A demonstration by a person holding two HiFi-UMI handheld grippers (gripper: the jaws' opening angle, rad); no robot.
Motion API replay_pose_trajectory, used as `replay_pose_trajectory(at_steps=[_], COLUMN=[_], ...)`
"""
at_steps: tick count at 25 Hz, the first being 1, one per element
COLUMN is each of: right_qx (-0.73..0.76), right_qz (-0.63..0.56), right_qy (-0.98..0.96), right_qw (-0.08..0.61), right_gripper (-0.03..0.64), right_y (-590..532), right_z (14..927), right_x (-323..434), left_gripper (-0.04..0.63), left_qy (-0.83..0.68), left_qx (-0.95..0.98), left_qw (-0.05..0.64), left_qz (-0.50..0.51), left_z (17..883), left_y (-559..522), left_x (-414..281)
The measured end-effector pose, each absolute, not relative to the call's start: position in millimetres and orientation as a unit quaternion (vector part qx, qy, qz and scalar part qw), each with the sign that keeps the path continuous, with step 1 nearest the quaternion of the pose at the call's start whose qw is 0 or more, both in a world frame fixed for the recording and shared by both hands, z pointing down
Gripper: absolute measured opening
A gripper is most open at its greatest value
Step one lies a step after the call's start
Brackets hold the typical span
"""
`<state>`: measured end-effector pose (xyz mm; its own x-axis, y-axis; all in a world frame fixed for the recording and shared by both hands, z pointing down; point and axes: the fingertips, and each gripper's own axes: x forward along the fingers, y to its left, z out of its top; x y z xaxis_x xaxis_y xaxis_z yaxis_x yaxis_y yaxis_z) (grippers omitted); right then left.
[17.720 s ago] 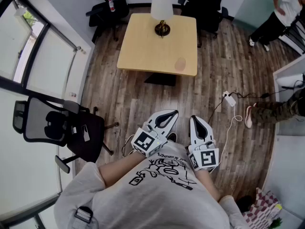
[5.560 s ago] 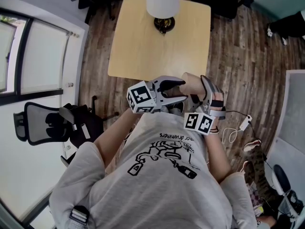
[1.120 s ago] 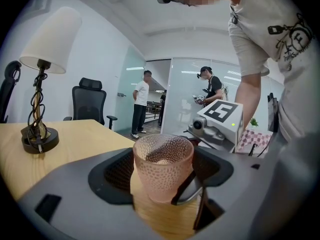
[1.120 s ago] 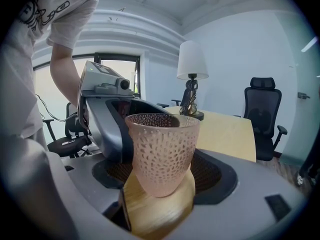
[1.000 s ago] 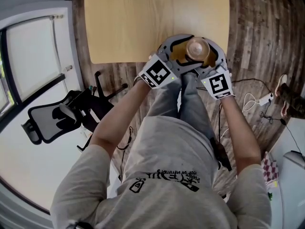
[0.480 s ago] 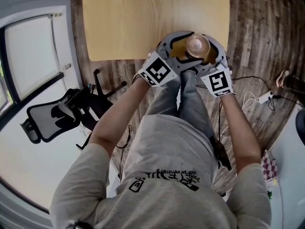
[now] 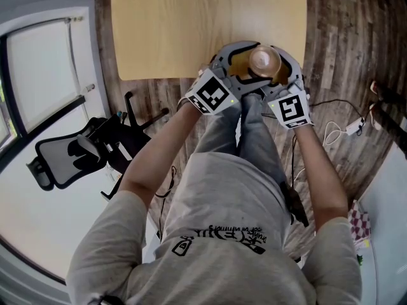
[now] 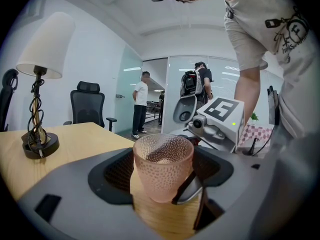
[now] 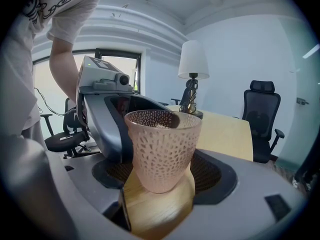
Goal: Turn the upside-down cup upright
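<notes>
1. Cup [image 7: 264, 60] stands upright, mouth up, at the near edge of the table [image 7: 172, 24] in the head view. The left gripper [image 7: 251, 65] and right gripper [image 7: 276, 68] ring it, so its base is hidden. The table's far end is cut off by the frame.
2. In the left gripper view, the jaws are spread with the cup between them. Whether the pads touch it is hard to tell. A jaw tip of the right gripper crosses the cup's lower right side. A lamp [image 8: 37, 84] stands left of the cup, and people behind it are too small to make out.
3. In the right gripper view, the jaws are likewise spread round the cup. The left gripper's jaw rises just behind the cup's left side.
</notes>
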<state>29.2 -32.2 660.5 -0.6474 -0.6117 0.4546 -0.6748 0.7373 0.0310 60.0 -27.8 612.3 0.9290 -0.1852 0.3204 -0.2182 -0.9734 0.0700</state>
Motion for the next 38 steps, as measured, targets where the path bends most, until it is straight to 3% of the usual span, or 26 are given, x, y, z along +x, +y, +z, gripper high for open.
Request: replay_pose_trajectory(at_steps=[23,38], right_qx=[0.365,0.379], right_qz=[0.086,0.091], right_qy=[-0.906,-0.91], right_qw=[0.194,0.145], right_gripper=[0.357,0.36], right_y=[-36.7,-32.0], right_z=[648.8,582.1], right_x=[30.9,38.4], left_gripper=[0.367,0.367], left_qy=[-0.109,-0.182], left_qx=[0.982,0.975], left_qw=[0.064,0.092], left_qz=[0.138,0.082], left_z=[599.5,528.5], left_y=[-29.4,-29.5], left_x=[57.1,35.6])
